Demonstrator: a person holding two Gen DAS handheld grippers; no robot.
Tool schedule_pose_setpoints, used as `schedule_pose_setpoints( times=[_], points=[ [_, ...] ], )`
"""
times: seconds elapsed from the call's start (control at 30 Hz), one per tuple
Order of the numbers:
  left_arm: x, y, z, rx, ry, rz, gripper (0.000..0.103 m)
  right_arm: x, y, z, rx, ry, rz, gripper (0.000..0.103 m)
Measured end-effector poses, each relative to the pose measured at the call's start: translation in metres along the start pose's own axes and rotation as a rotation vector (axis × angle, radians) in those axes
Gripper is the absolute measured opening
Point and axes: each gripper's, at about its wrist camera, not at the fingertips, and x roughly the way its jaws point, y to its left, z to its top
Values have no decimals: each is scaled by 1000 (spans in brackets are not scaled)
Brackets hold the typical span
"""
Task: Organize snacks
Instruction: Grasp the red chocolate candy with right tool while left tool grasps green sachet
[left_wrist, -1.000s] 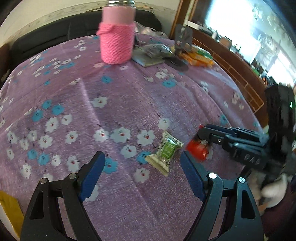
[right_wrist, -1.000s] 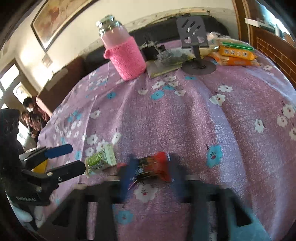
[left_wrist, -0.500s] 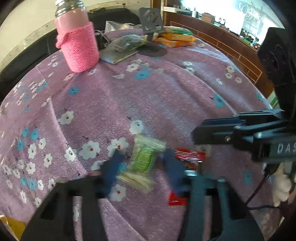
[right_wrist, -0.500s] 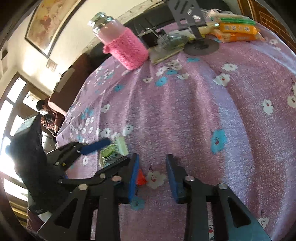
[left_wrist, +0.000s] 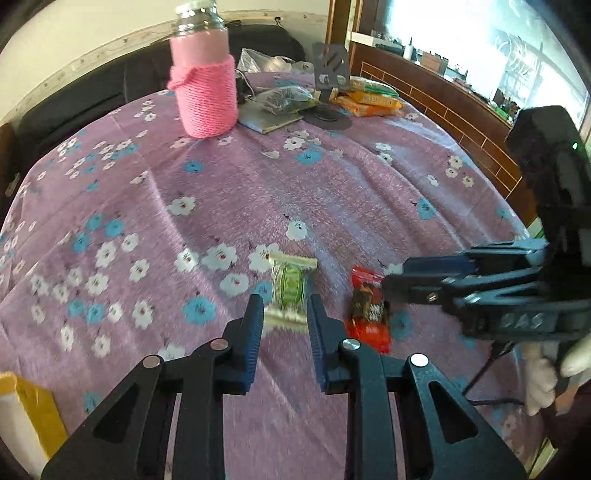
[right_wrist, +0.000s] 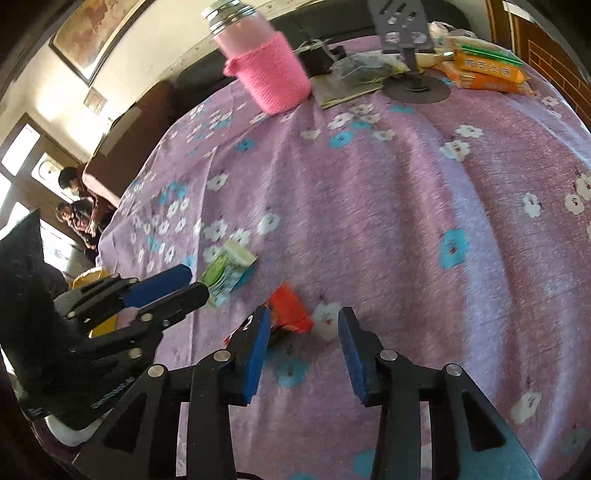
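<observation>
A green snack packet lies on the purple flowered tablecloth with its near end between the pads of my left gripper, which is shut on it. The right wrist view shows the same grip from the side: the left gripper pinches the green packet. A red snack packet lies on the cloth at the tips of my right gripper, close to its left finger. The pads stand apart and do not press it. In the left wrist view the right gripper hovers over the red packet.
At the far side stand a bottle in a pink knitted sleeve, a black phone stand, a notebook under a plastic bag and orange packets. A yellow box sits near left. People sit beyond the table's left edge.
My left gripper moved up to the green packet and shut on its near end. My right gripper, shut on the red packet a second ago, has opened; the packet lies on the cloth.
</observation>
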Motion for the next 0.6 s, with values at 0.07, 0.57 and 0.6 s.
schedule_pose_setpoints(
  times=[0.07,0.57,0.6],
  points=[
    [-2,-3,-2,8,2,23,21,5,9,-4,-30,3,-5,41],
    [15,23,12,-111,-20,-39,40,19,49,-24,-252,-69,-133,23],
    [16,21,12,-102,-17,-42,46,16,47,-22,-253,-73,-147,22]
  ],
)
